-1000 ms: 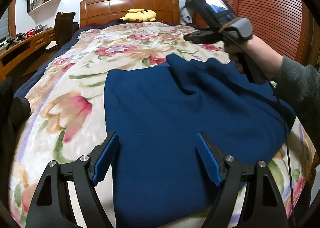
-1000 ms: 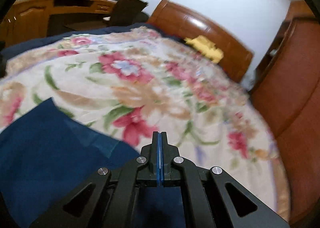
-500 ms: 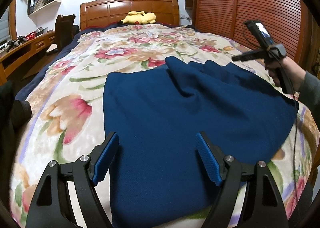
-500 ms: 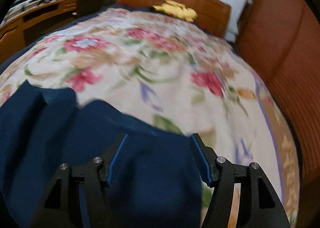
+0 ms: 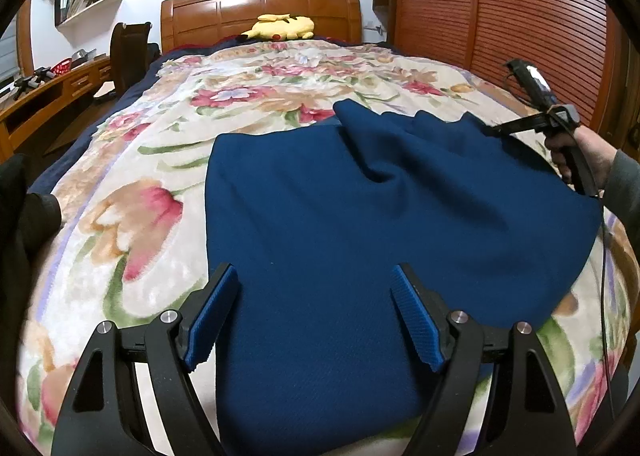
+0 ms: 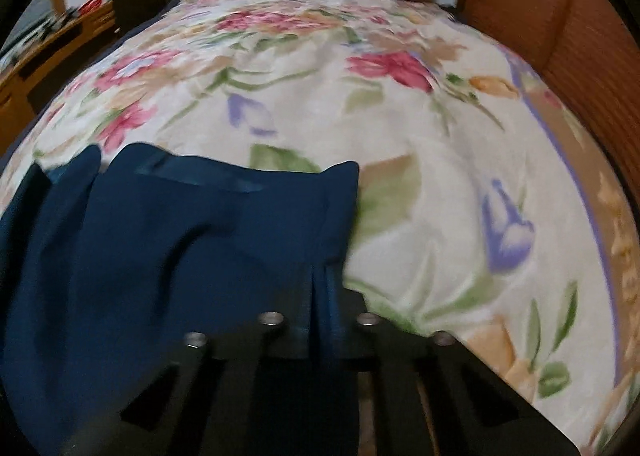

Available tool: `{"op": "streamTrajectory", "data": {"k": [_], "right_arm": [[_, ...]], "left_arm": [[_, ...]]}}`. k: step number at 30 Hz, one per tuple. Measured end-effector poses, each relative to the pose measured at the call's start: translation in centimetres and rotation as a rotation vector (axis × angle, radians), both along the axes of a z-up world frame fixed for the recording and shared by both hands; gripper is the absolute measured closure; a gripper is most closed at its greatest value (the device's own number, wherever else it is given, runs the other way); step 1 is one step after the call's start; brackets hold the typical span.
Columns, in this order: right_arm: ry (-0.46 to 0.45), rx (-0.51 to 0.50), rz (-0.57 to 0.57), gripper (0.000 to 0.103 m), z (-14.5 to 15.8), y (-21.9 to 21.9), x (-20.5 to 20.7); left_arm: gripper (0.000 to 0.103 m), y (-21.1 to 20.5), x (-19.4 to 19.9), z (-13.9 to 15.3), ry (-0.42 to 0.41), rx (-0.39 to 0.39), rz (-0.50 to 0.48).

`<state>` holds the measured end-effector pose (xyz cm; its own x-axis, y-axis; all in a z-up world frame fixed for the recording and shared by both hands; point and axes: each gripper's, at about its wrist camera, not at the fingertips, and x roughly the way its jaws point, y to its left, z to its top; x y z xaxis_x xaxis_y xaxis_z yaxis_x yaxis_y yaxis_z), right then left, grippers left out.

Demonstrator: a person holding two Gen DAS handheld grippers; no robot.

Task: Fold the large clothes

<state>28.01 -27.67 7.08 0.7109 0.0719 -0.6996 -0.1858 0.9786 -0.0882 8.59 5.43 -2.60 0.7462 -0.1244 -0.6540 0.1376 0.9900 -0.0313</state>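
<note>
Left gripper [image 5: 314, 316] hangs low over the near end of the bed, angled down at the navy garment [image 5: 360, 223]. Fingers wide apart, blue pads [image 5: 212, 312] clear of the cloth, nothing between them. Garment's left edge runs just inside the left pad; right pad sits over the fabric.

Right gripper [image 6: 320, 316] is at the garment's far right edge, also angled down. From the left wrist view its fingers come in nearly flat at that edge, with the person's hand [image 5: 576, 151] on the handle and a grey sleeve [image 5: 624, 191] behind it. Jaws are pressed together on a pinched pleat of the navy fabric; the cloth tents up into the fingers in the right wrist view. That view is motion-blurred, so pad contact detail is soft.

Garment lies spread on the floral blanket [image 5: 132, 215], centre to right of the bed. Left side flat; a ridge of folds runs from the far middle toward the right grip. Far edge has a raised point near the middle.

Room: open blanket to the left of the garment and beyond it up to the headboard [image 5: 260, 11], where a yellow plush toy [image 5: 284, 25] sits. Slatted wooden wardrobe doors [image 5: 520, 15] are near the bed's right side. Desk [image 5: 48, 103] and chair [image 5: 128, 51] stand off to the left.
</note>
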Motion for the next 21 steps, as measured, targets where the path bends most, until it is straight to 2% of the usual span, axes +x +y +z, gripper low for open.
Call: {"op": "streamTrajectory", "data": {"k": [3, 6, 10, 13, 15, 16, 17, 19, 21], "right_arm": [[-0.077, -0.07, -0.062, 0.1, 0.9, -0.9, -1.0], [-0.072, -0.103, -0.187, 0.1, 1.0, -3.5, -0.8], [-0.049, -0.138, -0.187, 0.1, -0.1, -3.6, -0.7], [-0.074, -0.109, -0.18, 0.098, 0.6, -3.3, -1.6], [-0.099, -0.084, -0.156, 0.091, 1.3, -3.0, -2.2], [-0.113, -0.075, -0.141, 0.082, 1.6, -2.9, -3.0], [-0.128, -0.071, -0.127, 0.068, 1.8, -2.6, -4.0], [-0.154, -0.052, -0.093, 0.05, 2.0, -2.1, -6.1], [-0.169, -0.032, -0.052, 0.043, 1.8, -1.6, -8.3]], "left_arm": [[0.023, 0.1, 0.1, -0.2, 0.007, 0.0, 0.002], [0.023, 0.0, 0.1, -0.3, 0.012, -0.003, 0.002], [0.023, 0.0, 0.0, -0.2, 0.006, -0.001, 0.003], [0.023, -0.1, -0.1, -0.1, 0.0, 0.0, 0.002], [0.023, -0.1, -0.3, 0.1, -0.007, 0.001, 0.0], [0.023, -0.1, -0.3, 0.2, -0.011, 0.0, -0.001], [0.023, -0.1, -0.4, 0.3, -0.013, 0.0, -0.002], [0.023, 0.0, -0.4, 0.4, -0.017, -0.004, -0.002], [0.023, 0.2, -0.5, 0.4, -0.018, -0.007, 0.0]]}}
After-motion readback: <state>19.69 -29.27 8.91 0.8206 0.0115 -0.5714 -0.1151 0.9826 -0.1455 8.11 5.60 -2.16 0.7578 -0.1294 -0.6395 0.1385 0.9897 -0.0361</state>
